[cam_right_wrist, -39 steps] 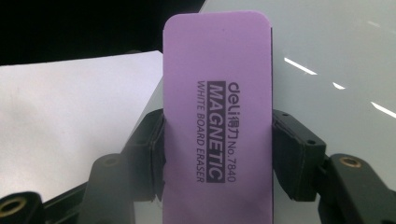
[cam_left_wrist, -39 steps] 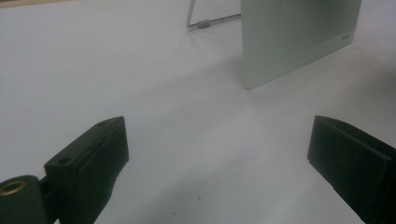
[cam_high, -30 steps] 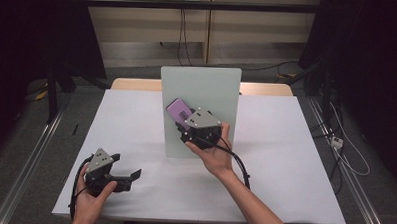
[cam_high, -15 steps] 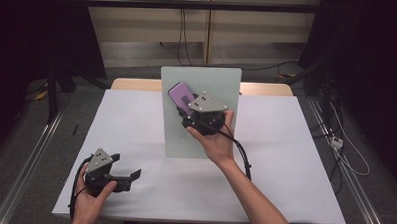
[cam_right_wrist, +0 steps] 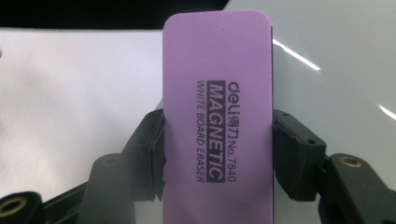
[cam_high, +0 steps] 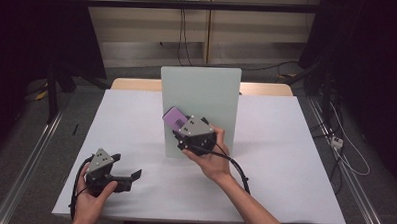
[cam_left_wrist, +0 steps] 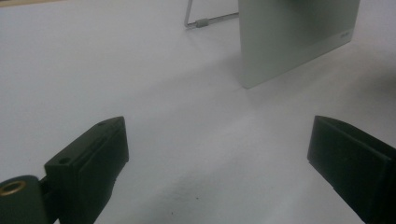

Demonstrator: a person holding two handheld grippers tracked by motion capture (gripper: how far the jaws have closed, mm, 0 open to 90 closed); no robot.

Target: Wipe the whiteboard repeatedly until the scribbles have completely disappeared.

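A purple magnetic whiteboard eraser [cam_high: 174, 118] [cam_right_wrist: 217, 107] is clamped between the jaws of my right gripper [cam_high: 179, 126] [cam_right_wrist: 217, 158]. The jaws press on its two long sides. The eraser lies against the lower left part of an upright pale board [cam_high: 207, 92] [cam_right_wrist: 336, 70] standing at the middle of the table. My left gripper [cam_high: 126, 166] [cam_left_wrist: 215, 158] rests low over the table at the front left. Its jaws stand wide apart with nothing between them, pointing toward the board [cam_left_wrist: 289, 37].
The white tabletop [cam_high: 284, 170] stretches to both sides of the board. A wire stand [cam_left_wrist: 201, 21] props the board from behind. Cables trail from both grippers toward the table's front edge.
My right gripper slid the eraser up the board's face, then brought it back down to the lower left. The left gripper stayed where it was.
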